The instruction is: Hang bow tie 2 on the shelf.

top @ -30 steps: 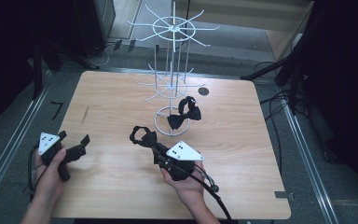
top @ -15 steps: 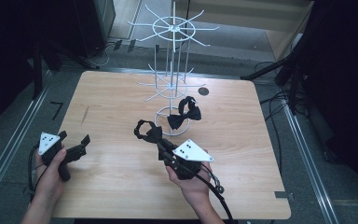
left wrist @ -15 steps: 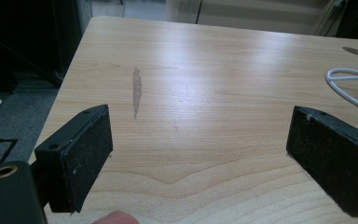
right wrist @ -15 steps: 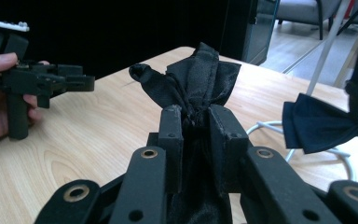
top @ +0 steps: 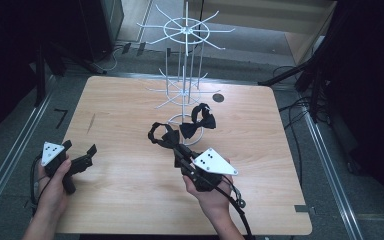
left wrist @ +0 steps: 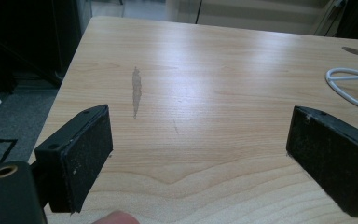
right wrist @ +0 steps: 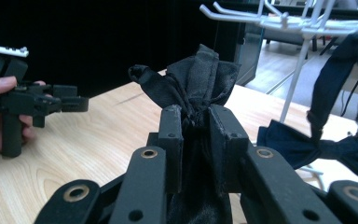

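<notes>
A person's right gripper [top: 176,146] clamps a black bow tie [top: 163,135] above the table [top: 130,100], near the white wire rack [top: 184,65]; the left gripper [top: 79,150] waits open-jawed. Hooking its loop onto a rack arm appears next.

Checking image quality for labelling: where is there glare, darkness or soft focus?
High view: dark surroundings, evenly lit table. Left gripper view: pale glare on the wood, near jaws slightly soft. Right gripper view: black background at left, sharp clamped bow tie, softer rack.
</notes>
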`<state>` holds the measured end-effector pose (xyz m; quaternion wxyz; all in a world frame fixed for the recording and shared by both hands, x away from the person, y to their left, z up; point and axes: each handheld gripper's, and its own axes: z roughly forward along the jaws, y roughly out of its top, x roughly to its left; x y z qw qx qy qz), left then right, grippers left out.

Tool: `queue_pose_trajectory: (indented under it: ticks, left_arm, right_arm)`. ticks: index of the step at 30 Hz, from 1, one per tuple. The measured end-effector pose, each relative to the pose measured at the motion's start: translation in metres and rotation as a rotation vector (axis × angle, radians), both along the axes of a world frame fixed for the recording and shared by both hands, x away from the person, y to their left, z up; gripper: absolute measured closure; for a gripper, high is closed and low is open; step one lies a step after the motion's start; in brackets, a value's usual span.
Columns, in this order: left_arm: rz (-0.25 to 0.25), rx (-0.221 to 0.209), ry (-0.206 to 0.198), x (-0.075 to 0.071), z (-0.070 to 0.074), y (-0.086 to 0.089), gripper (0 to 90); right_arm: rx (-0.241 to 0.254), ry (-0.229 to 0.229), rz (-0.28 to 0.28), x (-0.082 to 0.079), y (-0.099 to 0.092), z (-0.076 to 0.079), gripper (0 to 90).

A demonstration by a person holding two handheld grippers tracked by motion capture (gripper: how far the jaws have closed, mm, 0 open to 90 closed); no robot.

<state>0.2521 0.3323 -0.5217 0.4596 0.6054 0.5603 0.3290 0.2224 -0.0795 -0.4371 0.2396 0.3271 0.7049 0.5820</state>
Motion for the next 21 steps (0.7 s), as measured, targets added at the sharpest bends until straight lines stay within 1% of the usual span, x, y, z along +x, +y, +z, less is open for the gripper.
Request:
queue_pose_trajectory:
  ticks: [11,21]
  left_arm:
    - [-0.003,0.005,0.001,0.0,0.0,0.0,7.3]
    - [-0.004,0.005,-0.002,0.0,0.0,-0.001,7.3]
  right_arm:
    - [0.023,-0.033,-0.022,-0.001,-0.01,0.011,77.1]
    - [0.046,-0.053,-0.042,-0.002,-0.019,0.02,77.1]
